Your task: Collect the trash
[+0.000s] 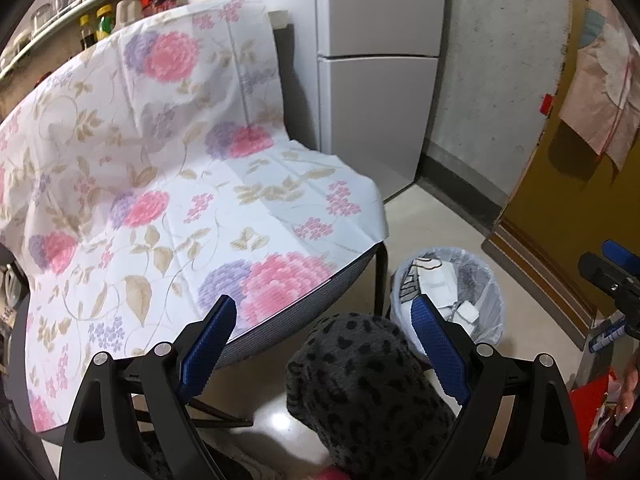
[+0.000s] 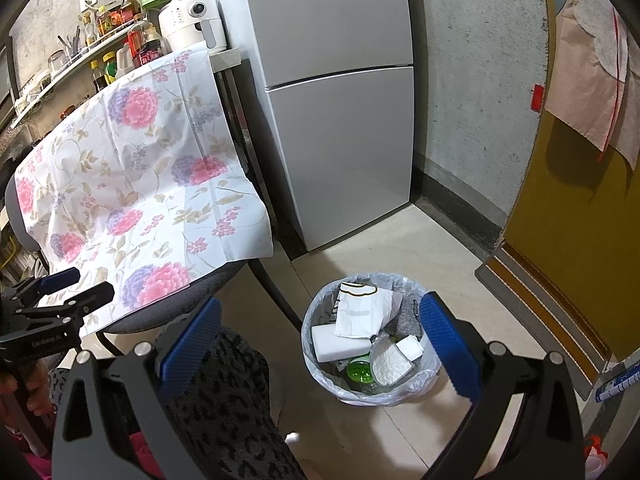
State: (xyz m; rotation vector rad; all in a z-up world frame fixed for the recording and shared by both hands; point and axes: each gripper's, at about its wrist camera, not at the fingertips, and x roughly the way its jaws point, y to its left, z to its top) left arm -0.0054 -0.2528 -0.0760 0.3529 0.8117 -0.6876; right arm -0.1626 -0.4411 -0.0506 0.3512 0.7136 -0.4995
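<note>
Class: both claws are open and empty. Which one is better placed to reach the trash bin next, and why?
Right. The right claw frames the trash bin between its fingers. The left claw points at the floral cloth, with the bin off to its right.

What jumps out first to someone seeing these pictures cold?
Probably the floral cloth, pink and purple blooms, draped over a chair left of the tall grey fridge. Next, the lined trash bin on the floor below, already holding white papers and something green. Both blue-padded grippers, left and right, hang open.

Left gripper [image 1: 322,344] fingers spread wide, right gripper [image 2: 320,342] likewise, both empty
</note>
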